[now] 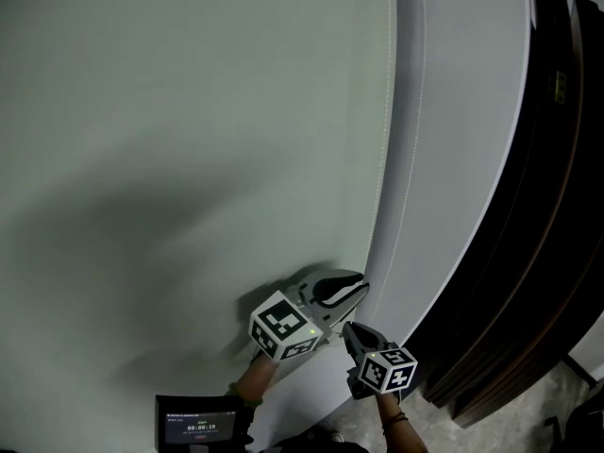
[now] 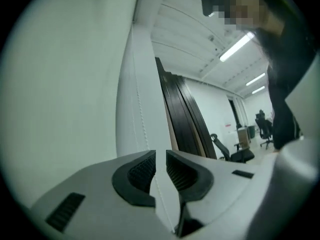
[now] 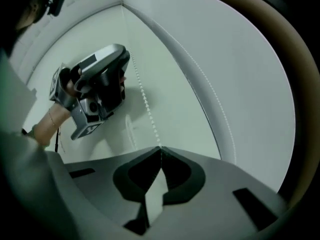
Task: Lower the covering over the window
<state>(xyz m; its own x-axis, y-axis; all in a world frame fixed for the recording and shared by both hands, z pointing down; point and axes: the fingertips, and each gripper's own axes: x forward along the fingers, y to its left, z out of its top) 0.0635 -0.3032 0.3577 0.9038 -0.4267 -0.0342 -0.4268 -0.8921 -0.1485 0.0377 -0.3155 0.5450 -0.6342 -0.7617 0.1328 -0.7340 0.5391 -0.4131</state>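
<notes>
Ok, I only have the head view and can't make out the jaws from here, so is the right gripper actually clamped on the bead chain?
Observer: Yes. In the right gripper view the right gripper has its jaw tips together on the bead chain.
Operator: And the left one?
Observer: The left gripper is not clamped. Its jaws stand a little apart, with the chain running down through the gap.
Operator: Any slack between the two?
Observer: None that I can see. From the right jaws the chain runs in a straight line up to the left gripper.
</notes>
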